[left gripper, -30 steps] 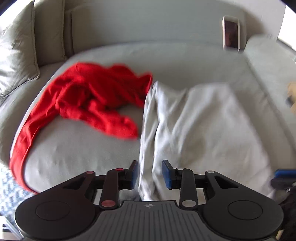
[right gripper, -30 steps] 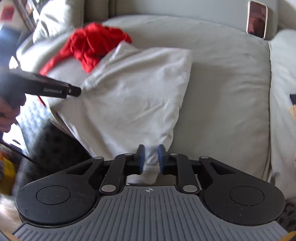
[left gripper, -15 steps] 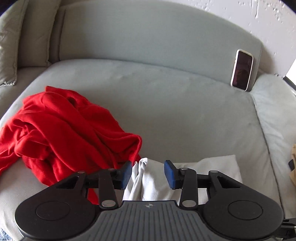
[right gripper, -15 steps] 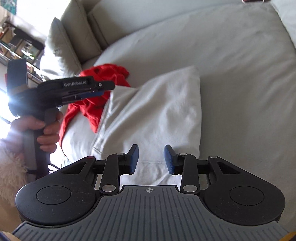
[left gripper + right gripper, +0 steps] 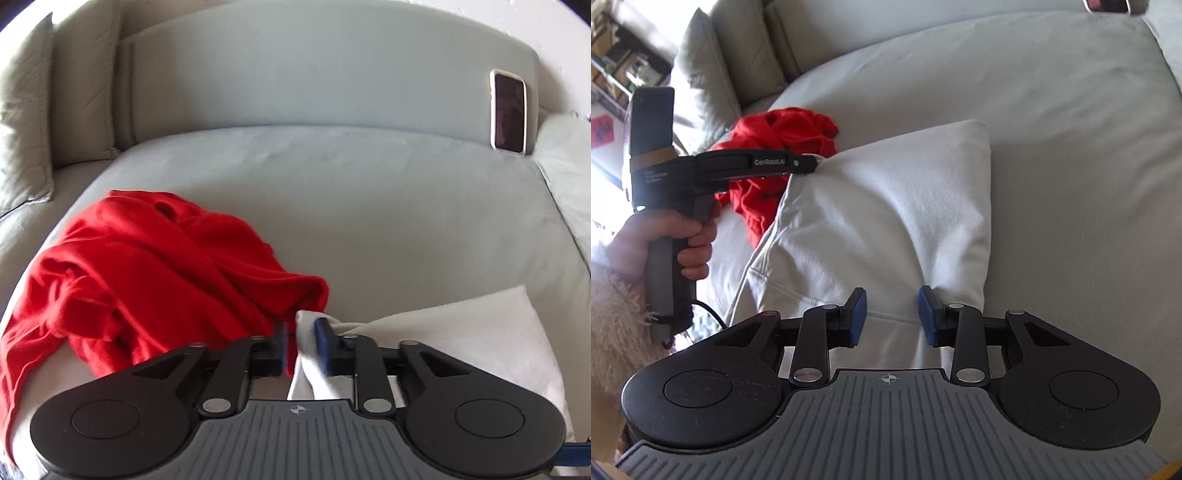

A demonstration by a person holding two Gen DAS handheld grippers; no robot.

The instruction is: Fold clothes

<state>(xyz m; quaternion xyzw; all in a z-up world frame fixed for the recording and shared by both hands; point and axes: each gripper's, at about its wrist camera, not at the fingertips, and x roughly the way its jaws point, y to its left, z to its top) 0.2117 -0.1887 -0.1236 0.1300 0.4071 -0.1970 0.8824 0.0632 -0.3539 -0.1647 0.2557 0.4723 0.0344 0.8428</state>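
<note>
Now the white garment (image 5: pixel 886 221) lies on the sofa seat (image 5: pixel 1071 147), already doubled over, with its folded edge toward the far right and its hem near the cameras. The left hand-held gripper (image 5: pixel 301 345) pinches a bunched corner of this white cloth at the left side; its blue pads press on the fabric, so it is closed on it. The right hand-held gripper (image 5: pixel 892 317) stands with its jaws apart above the near hem; the cloth passes under and between the fingers, but the pads do not press on it.

Several things could go wrong from here, I think. The left corner is only a small twisted bunch, so a pull may drag the whole fold out of shape, or the corner may slip out. The red garment (image 5: pixel 147 277) lies just beside this corner and seems to touch it, so the left pads could catch red fabric too and drag it along. If the right jaws close too high, they may take only the upper layer, and the layers would then separate. A phone (image 5: pixel 509 110) leans on the far backrest, well apart.
</note>
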